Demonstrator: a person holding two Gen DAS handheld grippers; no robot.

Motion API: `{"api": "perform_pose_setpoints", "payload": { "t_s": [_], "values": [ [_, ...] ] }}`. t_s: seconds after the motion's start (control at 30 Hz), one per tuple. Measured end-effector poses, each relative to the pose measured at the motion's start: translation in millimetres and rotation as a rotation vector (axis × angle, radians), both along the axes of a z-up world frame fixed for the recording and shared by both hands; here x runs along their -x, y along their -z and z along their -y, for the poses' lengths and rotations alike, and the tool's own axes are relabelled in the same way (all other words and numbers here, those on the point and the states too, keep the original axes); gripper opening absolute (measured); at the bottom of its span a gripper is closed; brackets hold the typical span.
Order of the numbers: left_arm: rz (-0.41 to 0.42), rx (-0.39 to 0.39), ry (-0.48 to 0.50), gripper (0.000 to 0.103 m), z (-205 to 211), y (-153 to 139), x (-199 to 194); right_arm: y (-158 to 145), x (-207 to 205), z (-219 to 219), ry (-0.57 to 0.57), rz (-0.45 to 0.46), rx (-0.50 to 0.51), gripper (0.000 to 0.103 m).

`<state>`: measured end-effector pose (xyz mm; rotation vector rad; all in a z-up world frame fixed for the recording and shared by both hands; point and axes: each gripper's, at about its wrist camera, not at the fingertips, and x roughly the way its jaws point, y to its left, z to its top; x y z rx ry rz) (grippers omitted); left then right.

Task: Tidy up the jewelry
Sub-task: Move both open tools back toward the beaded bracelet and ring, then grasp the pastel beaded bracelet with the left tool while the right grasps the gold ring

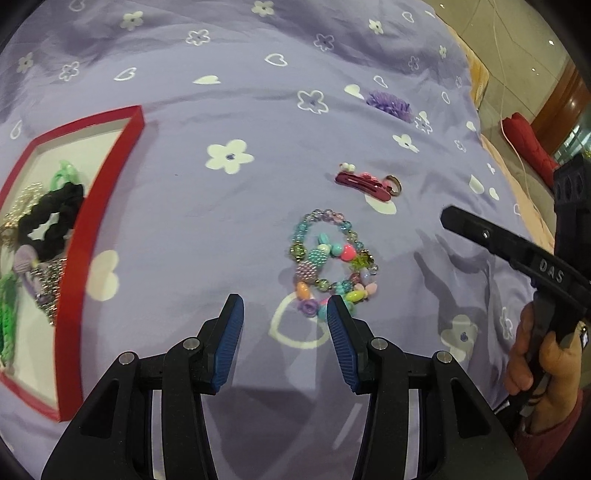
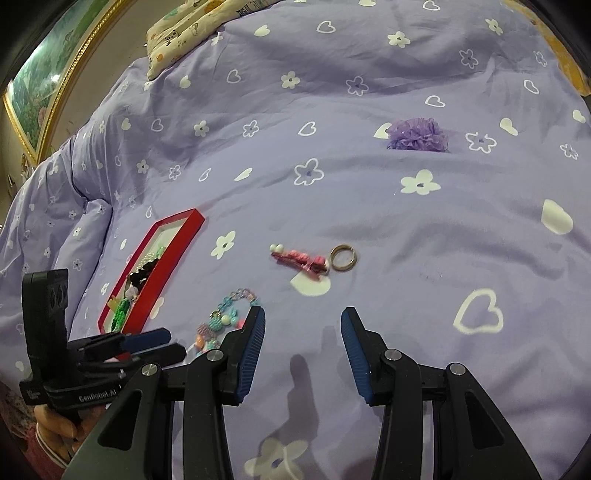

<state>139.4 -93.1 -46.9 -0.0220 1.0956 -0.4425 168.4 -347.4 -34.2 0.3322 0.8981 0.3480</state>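
A red-rimmed box (image 1: 107, 192) lies on the purple bedspread at left and holds a black scrunchie (image 1: 51, 218), green bands and pearl pieces; it also shows in the right wrist view (image 2: 173, 251). Colourful bead bracelets (image 1: 332, 262) lie just ahead of my open, empty left gripper (image 1: 284, 314), touching its right fingertip. Beyond them lie a pink hair clip (image 1: 364, 182) and a metal ring (image 1: 392, 182). My right gripper (image 2: 303, 325) is open and empty, short of the clip (image 2: 301, 260) and ring (image 2: 344, 257). A purple scrunchie (image 2: 417, 134) lies farther back.
The bedspread (image 2: 369, 192) is soft and wrinkled. A patterned pillow (image 2: 181, 29) and a framed picture (image 2: 40, 92) are at far left. The right hand-held gripper's body (image 1: 517, 254) sits at right in the left view; a red cushion (image 1: 528, 144) lies off the bed.
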Motion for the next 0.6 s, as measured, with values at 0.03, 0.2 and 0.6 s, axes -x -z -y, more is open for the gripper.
{"api": "perform_pose_setpoints", "payload": {
  "t_s": [0.03, 0.2, 0.6],
  "values": [
    [-0.002, 0.001, 0.003, 0.046, 1, 1, 0, 1, -5, 1, 0.000, -0.001, 0.007, 0.045],
    [-0.013, -0.002, 0.026, 0.045, 9, 7, -4, 5, -21, 4, -0.005, -0.002, 0.034, 0.045],
    [-0.003, 0.031, 0.082, 0.016, 15, 12, -3, 33, -57, -20, -0.093, 0.002, 0.283, 0.045]
  ]
}}
